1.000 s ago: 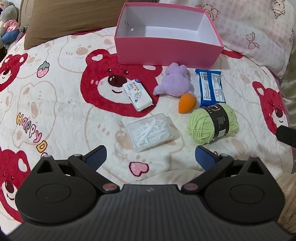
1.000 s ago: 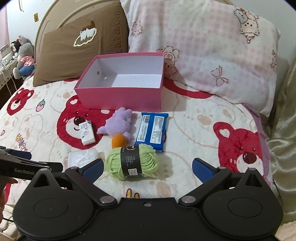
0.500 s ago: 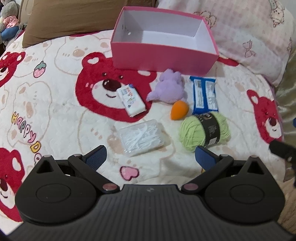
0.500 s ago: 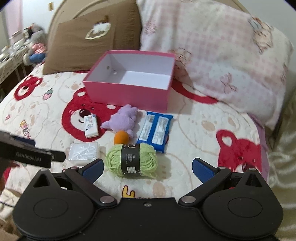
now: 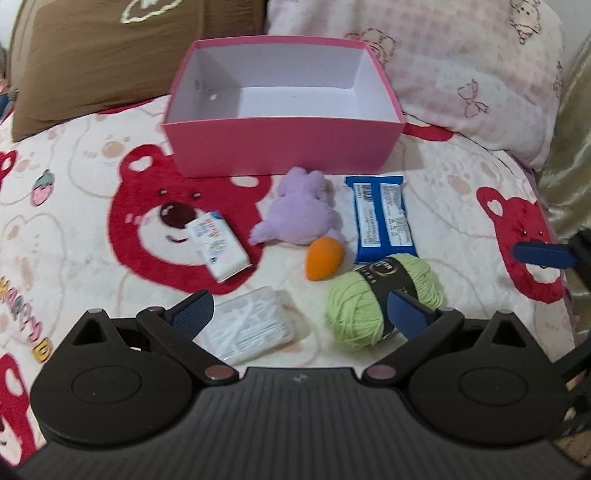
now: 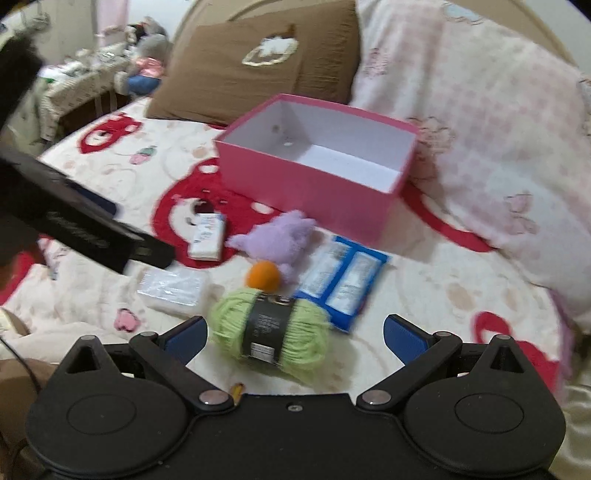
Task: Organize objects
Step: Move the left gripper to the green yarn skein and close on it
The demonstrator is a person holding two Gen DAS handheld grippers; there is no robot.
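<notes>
This is a bedroom in a home. A bed is spread with a cream blanket [image 5: 92, 206] printed with red bears; a brown pillow [image 6: 258, 70] and a pink checked pillow [image 6: 480, 129] lean against a curved headboard [image 6: 207, 14], and stuffed toys [image 6: 146, 66] crowd a side table [image 6: 77, 85].

On the bed [image 6: 461, 280], the green yarn ball [image 6: 269, 334] lies between the right gripper's [image 6: 295, 332] wide-apart jaws. The empty pink box [image 6: 306, 181] stands near the pillows [image 6: 480, 122].
</notes>
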